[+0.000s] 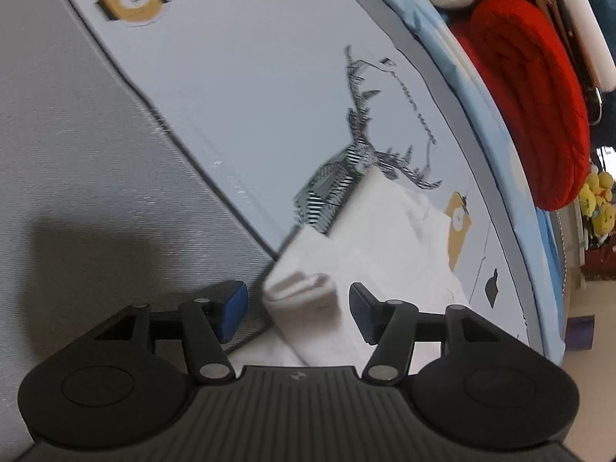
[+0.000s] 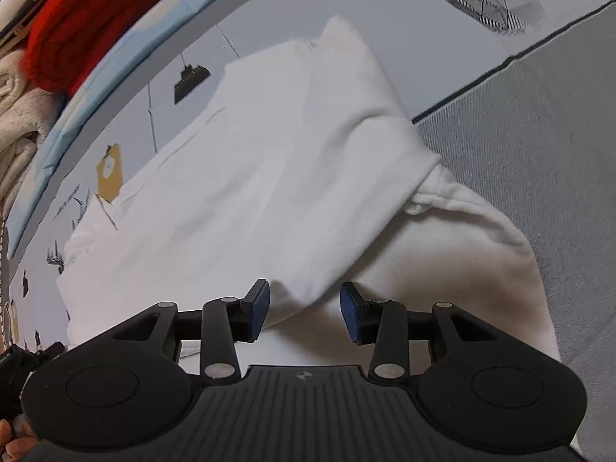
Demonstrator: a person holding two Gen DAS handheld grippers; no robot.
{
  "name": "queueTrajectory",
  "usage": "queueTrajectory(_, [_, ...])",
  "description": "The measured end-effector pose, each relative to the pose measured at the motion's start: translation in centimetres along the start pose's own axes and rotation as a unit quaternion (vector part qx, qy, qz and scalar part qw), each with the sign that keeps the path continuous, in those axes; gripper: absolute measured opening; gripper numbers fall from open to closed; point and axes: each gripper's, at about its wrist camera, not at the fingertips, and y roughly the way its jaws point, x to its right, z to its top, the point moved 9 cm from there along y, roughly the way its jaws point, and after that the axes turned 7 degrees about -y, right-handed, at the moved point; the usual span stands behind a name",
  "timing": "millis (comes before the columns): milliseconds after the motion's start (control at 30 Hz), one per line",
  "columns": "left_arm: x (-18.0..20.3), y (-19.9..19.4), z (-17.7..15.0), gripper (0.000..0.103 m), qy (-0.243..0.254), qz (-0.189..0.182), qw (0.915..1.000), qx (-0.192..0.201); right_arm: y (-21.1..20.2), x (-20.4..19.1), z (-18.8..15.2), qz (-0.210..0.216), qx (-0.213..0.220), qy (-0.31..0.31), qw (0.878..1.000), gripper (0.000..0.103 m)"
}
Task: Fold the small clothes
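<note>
Black left gripper [image 1: 298, 310] with blue pads is nearest, at 6 o'clock; its claw is wide and holds nothing, with a rolled edge of the soft white cloth garment [image 1: 369, 242] between the pads; the garment lies on the pale printed bed sheet [image 1: 231, 96]; black right gripper [image 2: 304, 310] is wide too, holding nothing; the garment [image 2: 269, 177] looks part folded, one flap laid over toward 12 o'clock; more folds seem left.

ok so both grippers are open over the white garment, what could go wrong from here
The right gripper straddles a folded edge of the white garment; closing may catch only the top layer and undo the fold. The left gripper sits at a bunched corner, so it might also pinch the printed sheet underneath.
</note>
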Motion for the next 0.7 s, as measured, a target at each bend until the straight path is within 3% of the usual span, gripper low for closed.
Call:
queueTrajectory(100, [0.9,0.5,-0.3,0.060,0.020,0.021,0.9996,0.006,0.7,-0.3,-0.1,0.001,-0.009,0.004,1.000,0.043])
queueTrajectory(167, [1.4,0.6,-0.4,0.034,0.048,0.051,0.9972,0.026,0.9,-0.7,0.0,0.000,-0.009,-0.001,1.000,0.044])
queueTrajectory(200, [2.1,0.0,-0.4,0.012,0.079,0.064,0.9937,0.047,0.9,-0.8,0.0,0.000,-0.009,-0.002,1.000,0.044])
queueTrajectory(233, [3.4,-0.7,-0.5,0.013,0.113,0.062,0.9890,0.072,0.9,-0.8,0.1,0.000,-0.010,-0.001,1.000,0.044])
queueTrajectory(300, [7.0,-2.8,-1.0,0.012,0.173,0.005,0.9781,0.115,0.9,-0.7,0.1,0.003,-0.011,0.005,1.000,0.044])
queueTrajectory(367, [11.3,-6.6,-1.9,0.012,0.225,-0.096,0.9566,0.158,0.7,-0.4,0.2,0.007,-0.012,0.011,1.000,0.044])
queueTrajectory(467, [13.7,-12.3,-2.7,0.012,0.245,-0.225,0.9183,0.214,0.2,0.2,0.4,0.010,-0.004,0.026,1.000,0.044])
queueTrajectory(500, [13.3,-13.1,-2.7,0.014,0.243,-0.239,0.9144,0.218,0.0,0.4,0.6,0.011,0.001,0.033,0.999,0.044])
queueTrajectory(533, [12.4,-13.1,-2.4,0.015,0.231,-0.238,0.9183,0.215,-0.3,0.4,0.8,0.015,0.007,0.037,0.999,0.044])
queueTrajectory(600, [9.5,-10.7,-1.4,0.019,0.191,-0.186,0.9482,0.173,-0.8,0.5,1.1,0.018,0.022,0.042,0.999,0.044])
queueTrajectory(633, [7.5,-8.9,-0.8,0.028,0.166,-0.147,0.9651,0.139,-1.0,0.6,1.2,0.013,0.026,0.039,0.999,0.044])
queueTrajectory(667, [5.1,-6.9,-0.3,0.030,0.139,-0.093,0.9806,0.102,-1.0,0.8,1.3,0.007,0.030,0.040,0.999,0.044])
queueTrajectory(700, [2.9,-5.3,0.1,0.032,0.119,-0.039,0.9894,0.073,-1.0,1.2,1.2,0.001,0.031,0.046,0.998,0.040])
